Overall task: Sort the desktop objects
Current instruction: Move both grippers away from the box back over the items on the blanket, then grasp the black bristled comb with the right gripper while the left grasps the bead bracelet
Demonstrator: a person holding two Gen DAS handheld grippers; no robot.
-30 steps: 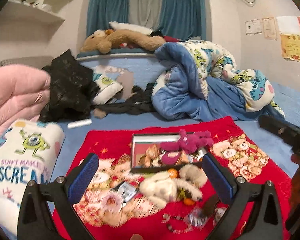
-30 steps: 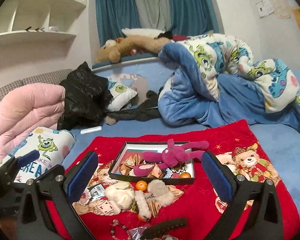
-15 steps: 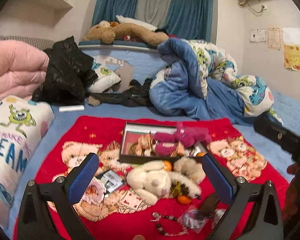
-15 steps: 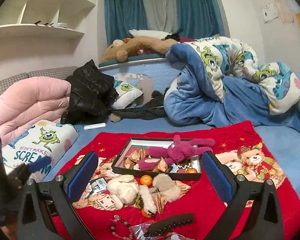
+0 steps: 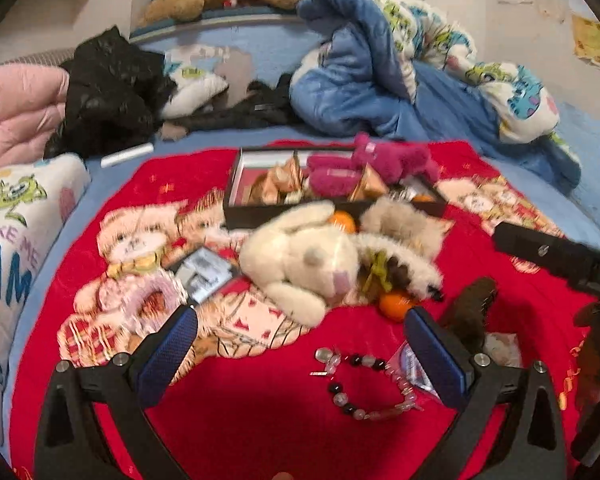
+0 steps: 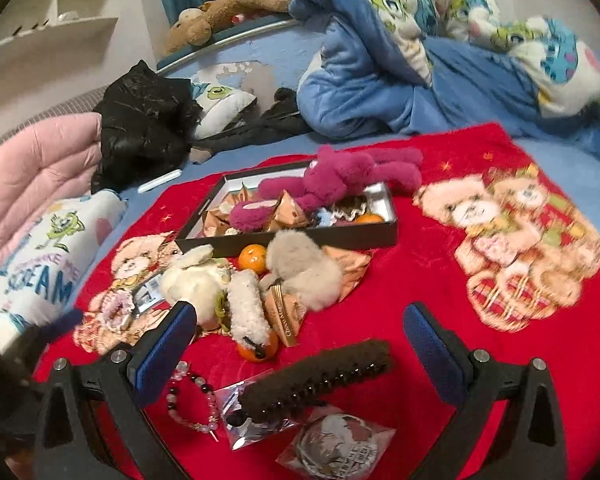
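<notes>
A black tray [image 5: 236,216] [image 6: 388,236] on a red bear-print blanket [image 5: 260,420] holds a magenta plush [image 6: 340,184], wrapped snacks and an orange. In front lie a cream plush bunny [image 5: 304,264] [image 6: 196,280], a grey furry toy [image 6: 304,276], oranges [image 5: 396,304] [image 6: 252,258], a bead bracelet [image 5: 356,396] [image 6: 188,400], a brown hair clip [image 6: 320,376] and packets. My left gripper [image 5: 300,352] is open and empty above the bracelet. My right gripper [image 6: 300,340] is open and empty above the hair clip.
A blue Monsters quilt [image 6: 400,60] is heaped behind the blanket. A black jacket [image 6: 140,120], a pink duvet [image 6: 32,176] and a printed pillow [image 6: 48,248] lie at the left. A small card [image 5: 204,276] lies left of the bunny. The right gripper's arm [image 5: 556,256] shows at the right.
Both grippers have moved forward and tilted down toward the loose objects on the red blanket. Both stay open and empty.
</notes>
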